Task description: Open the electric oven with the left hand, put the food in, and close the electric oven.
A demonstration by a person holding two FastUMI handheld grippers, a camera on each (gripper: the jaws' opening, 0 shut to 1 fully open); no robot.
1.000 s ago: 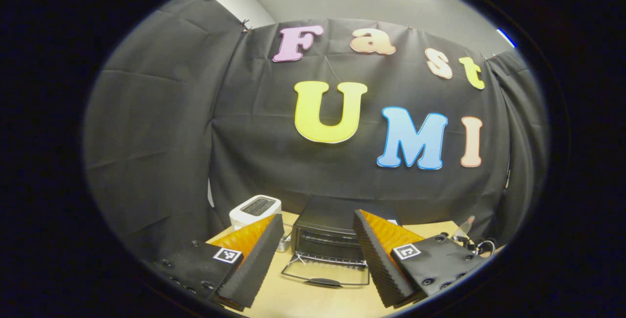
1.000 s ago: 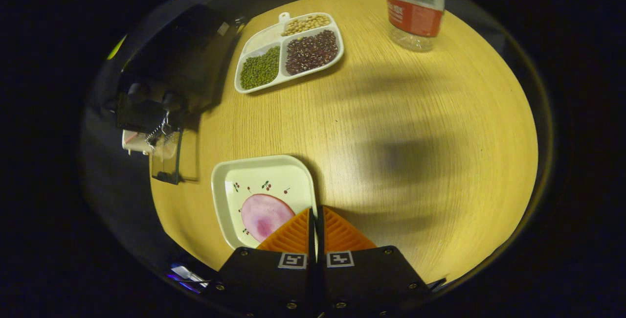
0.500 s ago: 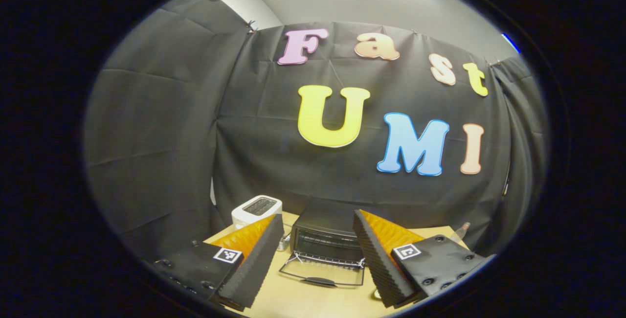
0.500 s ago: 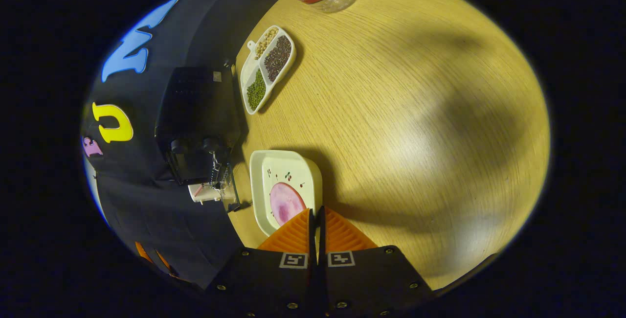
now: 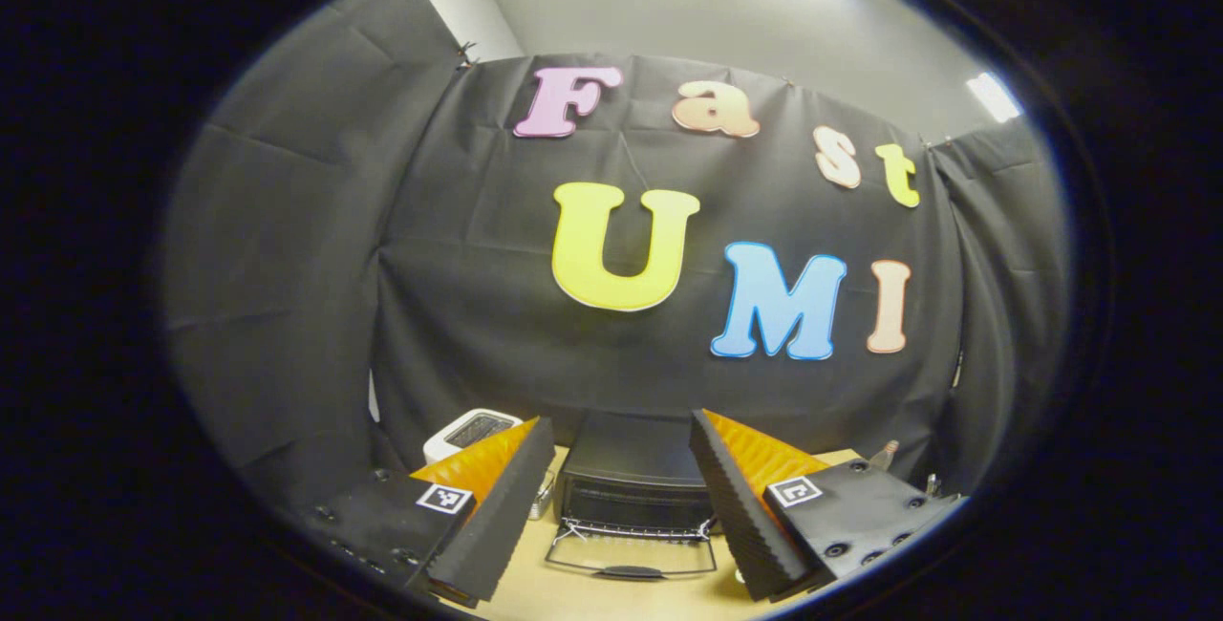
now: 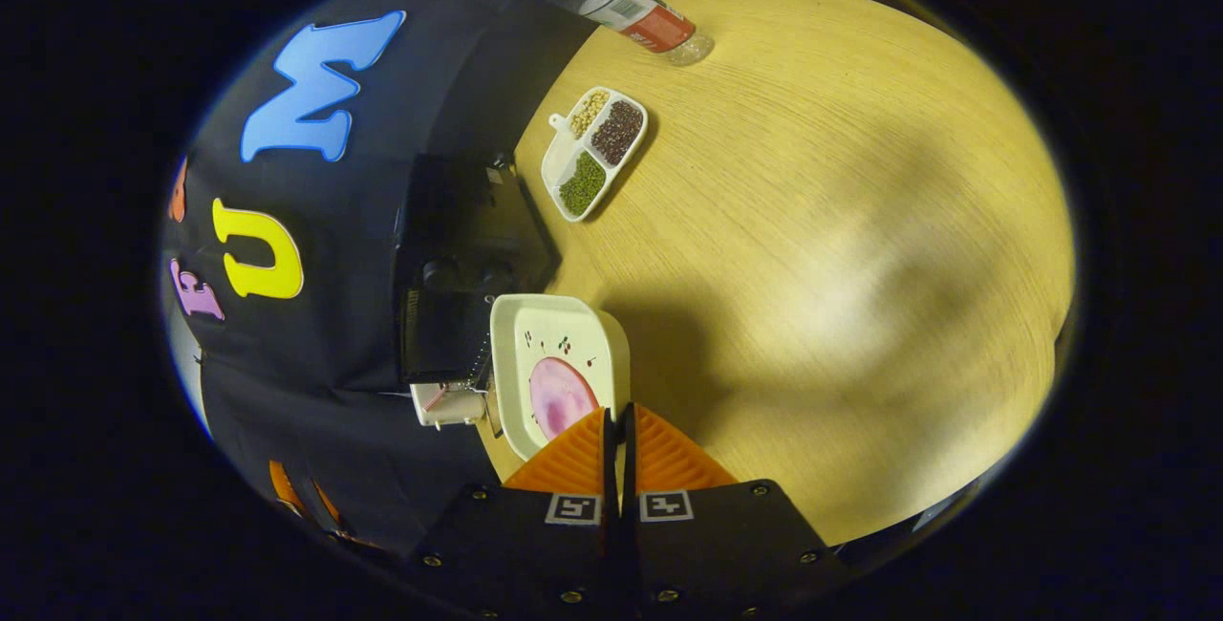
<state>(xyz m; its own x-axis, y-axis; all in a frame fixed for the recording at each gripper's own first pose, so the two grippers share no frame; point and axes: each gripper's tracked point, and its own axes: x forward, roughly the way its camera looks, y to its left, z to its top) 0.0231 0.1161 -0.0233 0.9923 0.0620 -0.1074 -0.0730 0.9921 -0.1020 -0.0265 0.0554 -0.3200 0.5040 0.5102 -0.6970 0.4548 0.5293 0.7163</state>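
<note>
Plate [image 6: 559, 368] with the pink food slice [image 6: 561, 396] is pinched at its rim in my right gripper [image 6: 618, 430], now swung up beside the oven [image 6: 459, 267], nearer than a second ago. Oven door [image 5: 631, 552] lies dropped open ahead of my left gripper [image 5: 621, 497], spread and empty. Open table [image 6: 812, 248] to my right.

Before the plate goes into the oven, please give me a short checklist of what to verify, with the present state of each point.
1. Oven door is down, flat on the table: ok.
2. Right gripper is shut on the plate rim: ok.
3. Food lies on the plate: ok.
4. Left gripper is open, holding nothing, back from the door: ok.
5. Plate is level: cannot tell.
6. Space inside the oven is free: cannot tell, too dark.
</note>
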